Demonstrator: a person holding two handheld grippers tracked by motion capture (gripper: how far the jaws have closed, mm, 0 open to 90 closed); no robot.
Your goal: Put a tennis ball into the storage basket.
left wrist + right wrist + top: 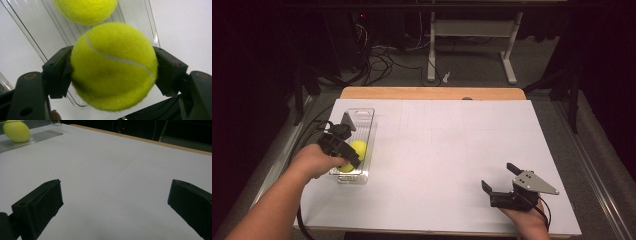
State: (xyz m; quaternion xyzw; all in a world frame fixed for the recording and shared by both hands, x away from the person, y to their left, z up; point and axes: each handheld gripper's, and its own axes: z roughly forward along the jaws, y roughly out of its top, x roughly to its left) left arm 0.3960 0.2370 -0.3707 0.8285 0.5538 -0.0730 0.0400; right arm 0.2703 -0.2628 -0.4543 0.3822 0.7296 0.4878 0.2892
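At the lower right of the high view, the right gripper [499, 179] rests low over the white table surface [447, 155], held by the person's right hand [527, 220]. Its jaws stand wide apart with nothing between them; the right gripper view shows the two matte black blocky pads at the bottom corners, with bare white sheet between. A grey three-cornered plate [536, 183] sits on top of this gripper.

At the lower left of the high view, the left hand [314, 161] holds the left gripper [348, 162] over the near end of a clear plastic tray [371, 131]. In the left gripper view the jaws are closed on a tennis ball [113, 66]: a fuzzy yellow-green felt sphere with a curved white seam, pressed on both sides by the black pads. The tray is long, rectangular and transparent, with a ribbed floor and thin upright walls. The pictures do not show whether the gripped ball touches the tray floor.

A second tennis ball [86, 10] lies in the tray just beyond the first, at the top of the left gripper view.

Farther off, the wooden table edge [432, 93] borders the white sheet. Beyond it, at the top of the high view, stand a white frame's legs [509, 55] and loose cables [382, 57] on a dark floor.
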